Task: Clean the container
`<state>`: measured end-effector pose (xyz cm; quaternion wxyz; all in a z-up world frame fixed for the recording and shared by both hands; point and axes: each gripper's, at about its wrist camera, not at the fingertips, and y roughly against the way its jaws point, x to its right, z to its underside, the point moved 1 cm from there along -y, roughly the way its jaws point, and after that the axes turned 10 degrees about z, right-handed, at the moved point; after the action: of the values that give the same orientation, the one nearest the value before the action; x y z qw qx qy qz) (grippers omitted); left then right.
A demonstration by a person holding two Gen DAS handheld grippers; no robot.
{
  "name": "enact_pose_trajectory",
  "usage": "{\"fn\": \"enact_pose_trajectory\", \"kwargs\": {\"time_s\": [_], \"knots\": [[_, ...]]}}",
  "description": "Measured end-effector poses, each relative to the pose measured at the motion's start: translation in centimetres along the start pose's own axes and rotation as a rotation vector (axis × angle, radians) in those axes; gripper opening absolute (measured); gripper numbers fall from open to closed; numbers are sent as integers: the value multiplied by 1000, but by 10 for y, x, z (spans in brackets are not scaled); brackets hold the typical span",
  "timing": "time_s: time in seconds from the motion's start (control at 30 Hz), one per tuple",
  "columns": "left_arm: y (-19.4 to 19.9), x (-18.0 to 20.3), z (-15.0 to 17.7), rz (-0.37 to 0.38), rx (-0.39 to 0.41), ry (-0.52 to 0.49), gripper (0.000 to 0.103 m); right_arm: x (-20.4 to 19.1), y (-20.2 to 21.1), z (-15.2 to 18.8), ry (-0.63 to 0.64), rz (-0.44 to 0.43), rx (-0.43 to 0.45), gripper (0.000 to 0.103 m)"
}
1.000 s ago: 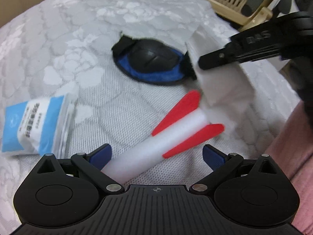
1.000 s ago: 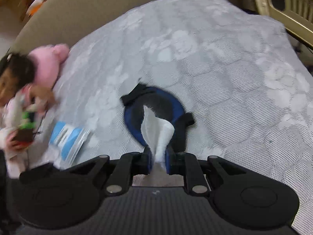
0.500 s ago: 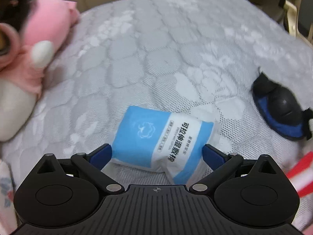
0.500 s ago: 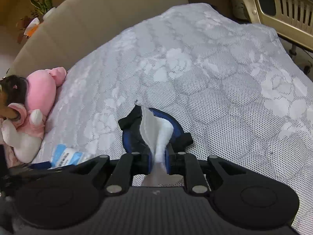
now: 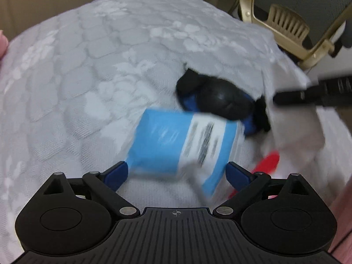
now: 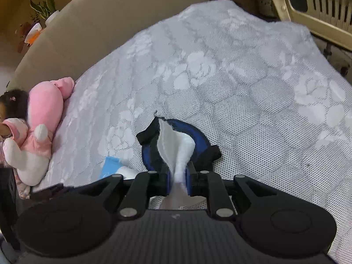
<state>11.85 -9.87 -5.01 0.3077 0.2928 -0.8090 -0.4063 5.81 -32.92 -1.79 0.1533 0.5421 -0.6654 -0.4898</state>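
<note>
My left gripper [image 5: 177, 172] is open, its blue pads either side of a blue and white wipe pack [image 5: 182, 147], which is blurred; I cannot tell whether the pads touch it. Beyond the pack lies a black and blue padded item [image 5: 220, 103] on the bed. My right gripper [image 6: 177, 176] is shut on a white wipe [image 6: 176, 147] that stands up between the pads, above the same black and blue item [image 6: 198, 138]. The right gripper also shows as a dark bar at the right of the left wrist view [image 5: 312, 94].
A grey patterned mattress [image 6: 242, 77] fills both views. A pink and white plush doll [image 6: 39, 129] lies at its left edge. A red and white toy [image 5: 268, 160] lies right of the pack. A beige plastic chair [image 5: 288, 26] stands past the bed's far right corner.
The left wrist view has swung back to the right, so the black and blue item sits near centre again. The wipe pack now lies between the left pads. The right gripper still holds the wipe.
</note>
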Motion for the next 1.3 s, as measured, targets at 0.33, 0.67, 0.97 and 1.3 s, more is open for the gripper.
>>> {"fn": "enact_pose_trajectory", "kwargs": {"time_s": [0.33, 0.67, 0.97, 1.3], "knots": [[35, -44, 9, -38, 36, 179, 100, -92, -29, 2, 80, -191, -77, 17], [29, -42, 9, -24, -6, 156, 100, -70, -43, 33, 211, 92, -31, 30], [30, -45, 13, -25, -10, 175, 101, -100, -49, 50, 354, 112, 30, 38], [29, -52, 16, -42, -27, 197, 101, -96, -37, 44, 461, 164, 30, 10]]}}
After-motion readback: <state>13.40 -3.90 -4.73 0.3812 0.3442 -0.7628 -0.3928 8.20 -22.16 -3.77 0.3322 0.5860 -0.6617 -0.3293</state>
